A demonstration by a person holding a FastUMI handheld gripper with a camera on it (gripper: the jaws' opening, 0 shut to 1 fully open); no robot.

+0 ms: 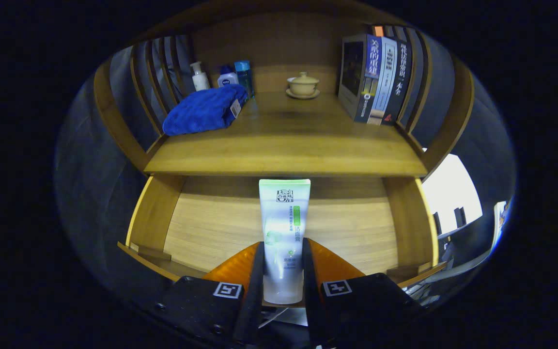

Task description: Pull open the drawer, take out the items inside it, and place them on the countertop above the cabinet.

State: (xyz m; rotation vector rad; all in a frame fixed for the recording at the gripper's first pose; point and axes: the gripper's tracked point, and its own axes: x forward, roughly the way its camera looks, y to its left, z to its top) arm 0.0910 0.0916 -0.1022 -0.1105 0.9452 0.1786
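A wooden cabinet (284, 155) with slatted sides stands straight ahead of the gripper, its countertop (284, 140) level and facing the camera. Below the countertop's front edge the drawer (211, 228) is pulled open, its pale wooden floor bare around the fingers. On the countertop, a row of upright books (378, 77) stands at the right side, leaning slightly against the slats. A folded blue towel (204, 110) lies at the left, near the front. Behind the towel stand three small bottles (221, 76), close together. A lidded ceramic cup on a saucer (302, 86) sits near the back, between the bottles and the books.

The gripper (283, 271) points level into the drawer opening, its two fingers clamped on a translucent white tube with a green end (284, 232), one finger pressing each side of its lower part. The tube stands upright between them, its green end up, just below the countertop's edge.
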